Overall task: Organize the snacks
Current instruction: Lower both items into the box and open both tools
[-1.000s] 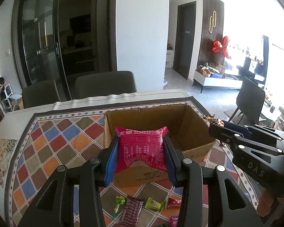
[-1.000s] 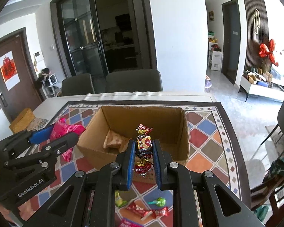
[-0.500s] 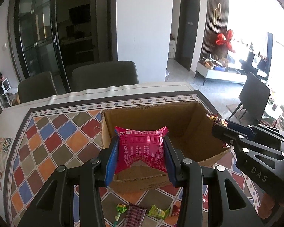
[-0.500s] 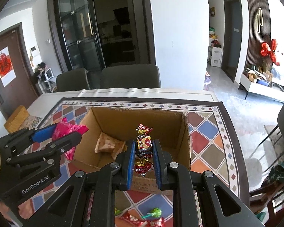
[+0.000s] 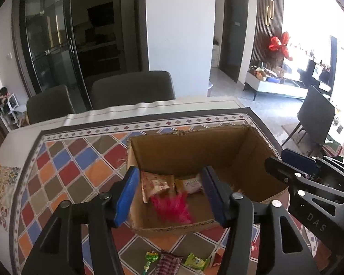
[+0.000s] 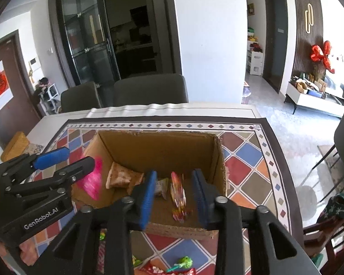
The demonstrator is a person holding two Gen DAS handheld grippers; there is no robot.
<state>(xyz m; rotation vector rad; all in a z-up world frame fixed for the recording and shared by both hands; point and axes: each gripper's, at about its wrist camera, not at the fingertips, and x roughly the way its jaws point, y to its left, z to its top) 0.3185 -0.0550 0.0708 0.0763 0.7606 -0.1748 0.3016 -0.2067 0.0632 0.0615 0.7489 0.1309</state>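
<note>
An open cardboard box [image 5: 195, 146] [image 6: 162, 142] stands on the patterned tablecloth. My left gripper [image 5: 169, 194] is open above its near left part; a pink packet [image 5: 172, 208] [image 6: 91, 181], blurred, is falling free below the jaws. My right gripper [image 6: 174, 194] is open above the box's near right part; a red and gold wrapped candy [image 6: 177, 194], blurred, drops between its fingers. Orange and white snack packs [image 5: 158, 183] [image 6: 123, 176] lie on the box floor. Each gripper shows in the other's view: the right [image 5: 284, 167], the left [image 6: 66, 158].
Loose sweets lie on the cloth in front of the box: a green lollipop [image 5: 151, 257] [image 6: 183, 262], a checked packet [image 5: 167, 263], a green pack [image 5: 196, 261], red wrappers [image 6: 158, 270]. Two dark chairs [image 5: 130, 89] stand behind the table. The table's right edge [image 6: 286, 160] is close.
Both grippers moved forward over the box and opened. The pink packet left the left jaws and the wrapped candy left the right jaws; both are dropping into the box.
</note>
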